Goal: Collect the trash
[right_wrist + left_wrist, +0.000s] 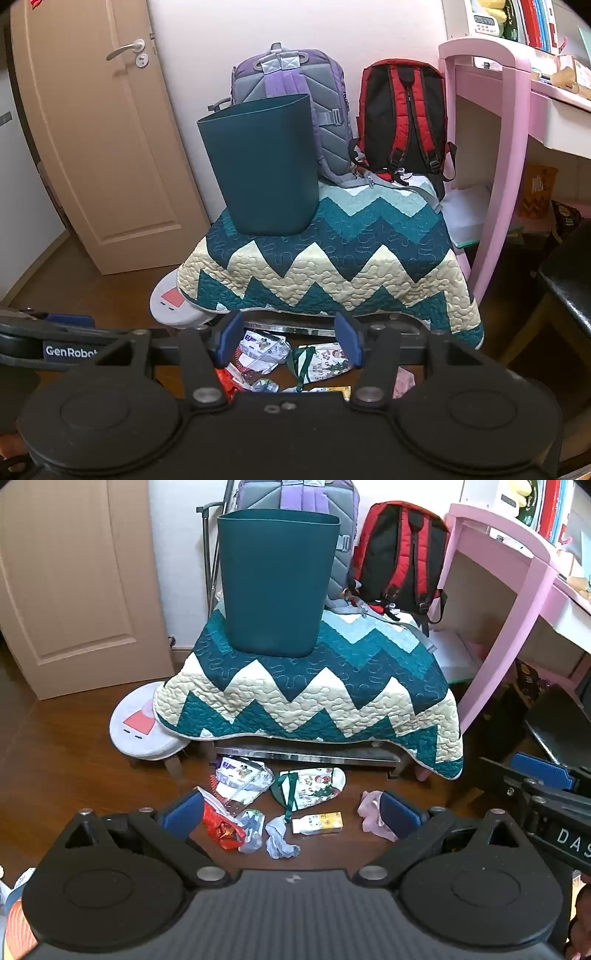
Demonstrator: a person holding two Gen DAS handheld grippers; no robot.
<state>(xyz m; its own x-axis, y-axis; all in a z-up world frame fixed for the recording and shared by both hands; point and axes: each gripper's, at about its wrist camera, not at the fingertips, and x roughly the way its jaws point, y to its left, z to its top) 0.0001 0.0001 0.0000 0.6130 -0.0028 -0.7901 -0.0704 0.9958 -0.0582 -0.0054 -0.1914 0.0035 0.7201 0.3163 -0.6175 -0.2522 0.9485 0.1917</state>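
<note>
Plainly nothing collected yet: the trash lies scattered on the wooden floor (66,746), in front of the low bench draped with a zigzag quilt (310,686).

Items, from my left outward: a crumpled red wrapper (223,829) just beside a clear-grey plastic scrap (253,827); a grey wad (280,843); a small white-and-yellow carton (317,822) lying flat; a pink crumple (373,814); behind these a printed white packet (242,779) and a green-trimmed printed pouch (314,784).

My left gripper (291,814) hangs over the pile, tilted down, fingers (183,812) released and spread wide, nothing between them. My right gripper (290,334) hovers further back, fingers (349,334) also released, empty.

Destination: the dark teal bin (277,579), upright on the quilt, well above the litter, mouth open, backpacks behind it.

How I judge the pick should go:
- Take one piece at a time; the carton is the firmest target, apart from its neighbours.
- Come down steeply, straddle it across the short side, close only once both pads flank it.
- Soft wrappers will crush; pinch a bunched part, not a loose edge.
- The red wrapper touches my left pad's side; avoid dragging it.
- Lift clear of the quilt edge before moving to the bin.
</note>
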